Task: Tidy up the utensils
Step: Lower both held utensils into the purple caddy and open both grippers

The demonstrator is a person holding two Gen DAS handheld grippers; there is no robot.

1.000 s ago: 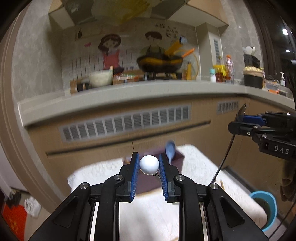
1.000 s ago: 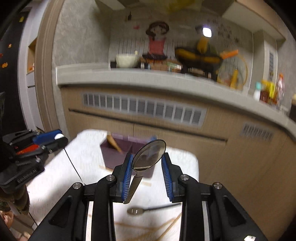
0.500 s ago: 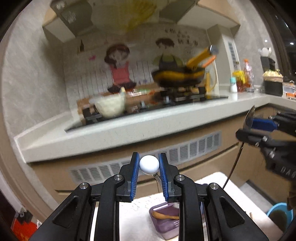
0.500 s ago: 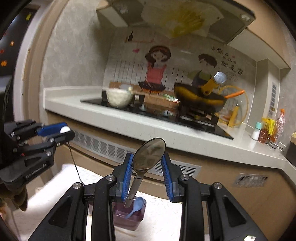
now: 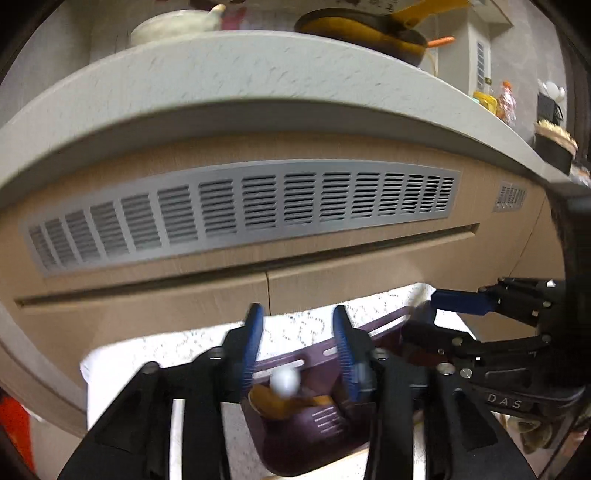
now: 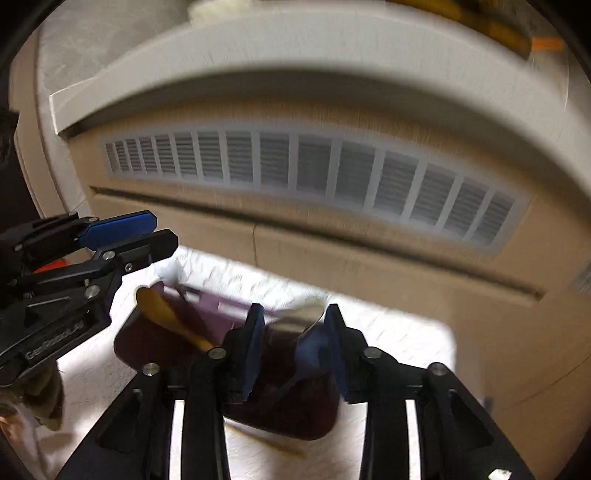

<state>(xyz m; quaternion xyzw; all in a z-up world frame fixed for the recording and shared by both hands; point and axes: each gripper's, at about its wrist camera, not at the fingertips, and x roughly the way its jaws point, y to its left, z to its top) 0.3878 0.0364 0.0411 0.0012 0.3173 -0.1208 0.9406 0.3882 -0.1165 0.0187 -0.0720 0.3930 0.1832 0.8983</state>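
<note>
A purple utensil holder (image 5: 314, 435) stands on the white patterned cloth (image 5: 155, 354); it also shows in the right wrist view (image 6: 147, 339). My left gripper (image 5: 299, 347) is open just above it, and the white ball-ended utensil (image 5: 283, 382) sits loose below the fingers in the holder, next to a brown wooden spoon (image 5: 269, 404). My right gripper (image 6: 293, 339) is open over the holder's other side; the metal spoon (image 6: 299, 317) lies tilted between its fingers, blurred. A blue spoon (image 6: 312, 350) and the wooden spoon (image 6: 166, 317) stand in the holder.
A kitchen counter (image 5: 258, 99) with a grey vent grille (image 5: 258, 206) and cabinet doors stands close behind the cloth. A pan (image 5: 362, 29) and a bowl (image 5: 173, 26) are on the counter. A chopstick (image 6: 269, 443) lies on the cloth by the holder.
Both grippers dropped from counter height down onto the purple holder and opened. The white ball-ended utensil left the left jaws into the holder; the metal spoon sank and tilted between the right jaws.
</note>
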